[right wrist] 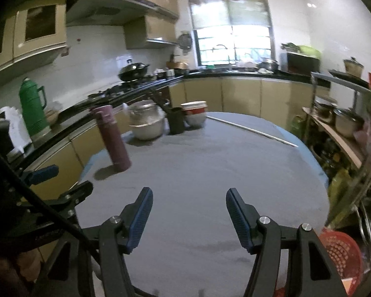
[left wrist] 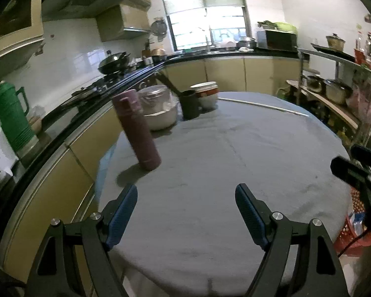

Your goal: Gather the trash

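Both the left gripper [left wrist: 186, 193] and the right gripper [right wrist: 189, 198] hover with jaws apart, empty, over the grey-clothed round table [left wrist: 222, 153]. At four o'clock, a red perforated plastic basket [right wrist: 343, 255] sits beside it; contents unclear. At eleven o'clock stands a mauve cylindrical flask [left wrist: 136, 128], capped.

A round table [left wrist: 235, 173] covered in grey cloth fills the near scene. A mauve flask [left wrist: 136, 131] stands upright on its left part. At the far left edge sit a covered metal bowl [left wrist: 158, 109], a dark cup [left wrist: 189, 105] just right of it, and stacked bowls [left wrist: 206, 94] behind the cup. A green thermos [left wrist: 12, 118] stands on the left counter, a wok [left wrist: 112, 61] farther along it. A red basket [right wrist: 341, 255] sits on the floor at right.
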Demonstrator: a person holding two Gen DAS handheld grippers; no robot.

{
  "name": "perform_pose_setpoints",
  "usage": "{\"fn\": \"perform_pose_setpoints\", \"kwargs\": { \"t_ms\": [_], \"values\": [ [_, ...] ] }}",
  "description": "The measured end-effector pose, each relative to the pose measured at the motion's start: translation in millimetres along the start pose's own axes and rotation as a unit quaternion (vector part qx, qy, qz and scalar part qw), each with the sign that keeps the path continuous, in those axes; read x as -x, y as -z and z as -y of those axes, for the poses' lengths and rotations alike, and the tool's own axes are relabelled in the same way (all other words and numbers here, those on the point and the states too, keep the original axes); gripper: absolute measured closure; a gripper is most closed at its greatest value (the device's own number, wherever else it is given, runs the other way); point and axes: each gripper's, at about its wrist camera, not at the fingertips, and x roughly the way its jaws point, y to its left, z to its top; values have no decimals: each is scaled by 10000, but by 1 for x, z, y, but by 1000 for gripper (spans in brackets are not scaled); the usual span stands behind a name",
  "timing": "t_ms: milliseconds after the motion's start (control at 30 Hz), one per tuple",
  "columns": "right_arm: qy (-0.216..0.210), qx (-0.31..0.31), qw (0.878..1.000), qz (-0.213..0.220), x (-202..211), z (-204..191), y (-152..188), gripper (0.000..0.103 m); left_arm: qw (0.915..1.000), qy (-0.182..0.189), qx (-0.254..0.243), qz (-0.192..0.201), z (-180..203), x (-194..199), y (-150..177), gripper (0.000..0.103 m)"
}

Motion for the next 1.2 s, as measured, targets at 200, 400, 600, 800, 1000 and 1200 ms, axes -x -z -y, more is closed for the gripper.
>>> {"fn": "perform_pose_setpoints", "kwargs": {
  "t_ms": [200, 400, 600, 800, 1000, 1200],
  "values": [
    [-28, 15, 10000, -21, -7, -15, 1, 36, 9999, -28, 118, 30, -14, 3, -6, 21],
    [104, -71, 9998, -152, -15, -13, 6, 36, 9999, -31, 159, 30, -16, 3, -9, 21],
    [208, -286, 9990, -270, -19, -2, 14, 36, 9999, 9, 161, 39, -12, 3, -13, 21],
    [254, -291, 9990, -225, -15, 2, 16, 36, 9999, 49, 140, 24, -7, 3, -14, 21],
    [264, -296, 9991, -177, -12, 5, 16, 36, 9999, 46, 125, 30, -3, 3, -15, 21],
    [286, -283, 9991, -138, -11, 7, 16, 36, 9999, 49, 103, 24, 0, 2, -16, 21]
  ]
}}
